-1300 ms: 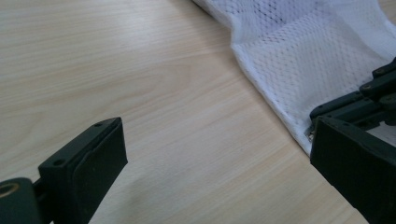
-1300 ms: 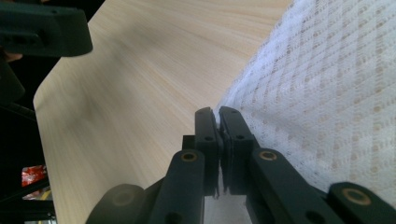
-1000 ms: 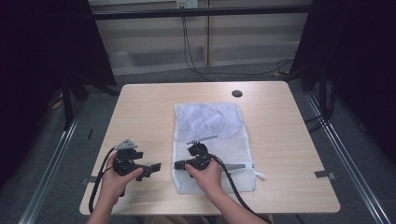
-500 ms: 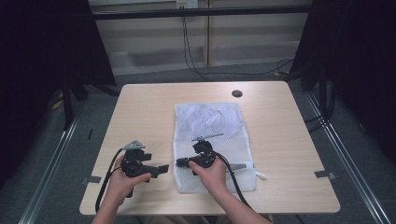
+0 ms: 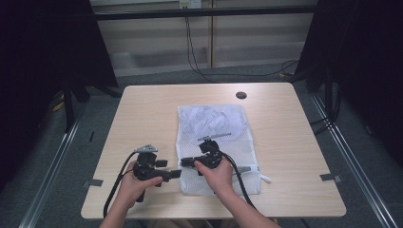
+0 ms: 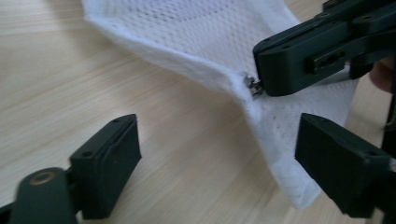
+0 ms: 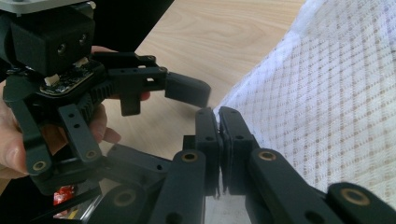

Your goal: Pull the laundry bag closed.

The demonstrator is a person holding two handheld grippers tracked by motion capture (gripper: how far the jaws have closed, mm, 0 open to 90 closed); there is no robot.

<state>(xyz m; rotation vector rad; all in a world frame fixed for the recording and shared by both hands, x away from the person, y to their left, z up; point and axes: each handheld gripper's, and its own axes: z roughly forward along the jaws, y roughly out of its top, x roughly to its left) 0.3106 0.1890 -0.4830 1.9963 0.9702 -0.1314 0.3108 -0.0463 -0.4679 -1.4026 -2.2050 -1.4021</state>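
The right gripper [image 5: 186, 162] is clamped on the zipper pull [image 6: 252, 87] at the mesh bag [image 5: 214, 128]'s near-left edge, at three o'clock from the wide-open, closing left gripper [image 5: 175, 174].

A white mesh bag [image 5: 214, 142] is showing a fine diamond weave at frame centre — the desk [image 5: 142, 114] is showing pale woodgrain, both grippers black.

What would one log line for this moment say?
right gripper: shut on zipper pull of mesh bag | left gripper: open, jaws just closing, beside bag edge | table
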